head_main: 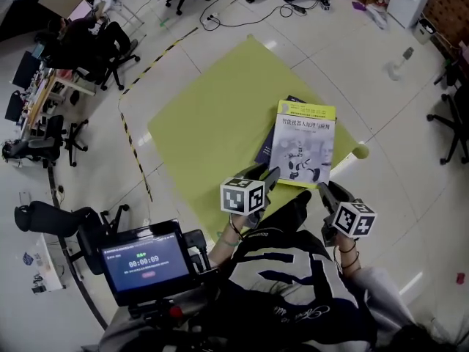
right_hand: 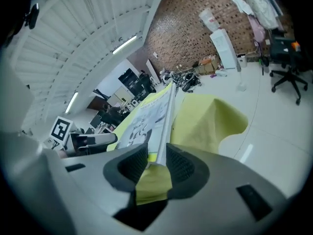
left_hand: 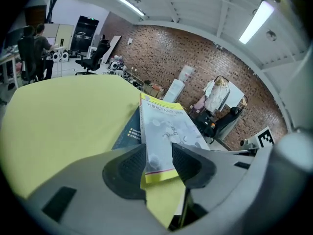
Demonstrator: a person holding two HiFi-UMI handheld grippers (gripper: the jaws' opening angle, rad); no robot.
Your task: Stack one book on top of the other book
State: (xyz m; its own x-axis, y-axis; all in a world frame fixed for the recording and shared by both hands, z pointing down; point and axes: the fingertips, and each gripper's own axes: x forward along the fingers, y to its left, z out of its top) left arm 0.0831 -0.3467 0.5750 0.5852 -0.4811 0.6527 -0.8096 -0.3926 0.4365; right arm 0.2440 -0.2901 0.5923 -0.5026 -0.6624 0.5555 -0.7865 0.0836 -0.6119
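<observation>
Tongs left (left_hand: pixel 159 152), right (right_hand: pixel 156 151) apart astride book (head_main: pixel 304 144)

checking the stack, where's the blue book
Head view: the dark blue book lies on the green cloth under the yellow book, showing at its left edge.

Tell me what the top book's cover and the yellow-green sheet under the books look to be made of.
Top book: paper, apparently a glossy printed softcover; thin edge, faint sheen. Yellow-green sheet: probably soft fabric; matte, its corner droops in folds.
</observation>
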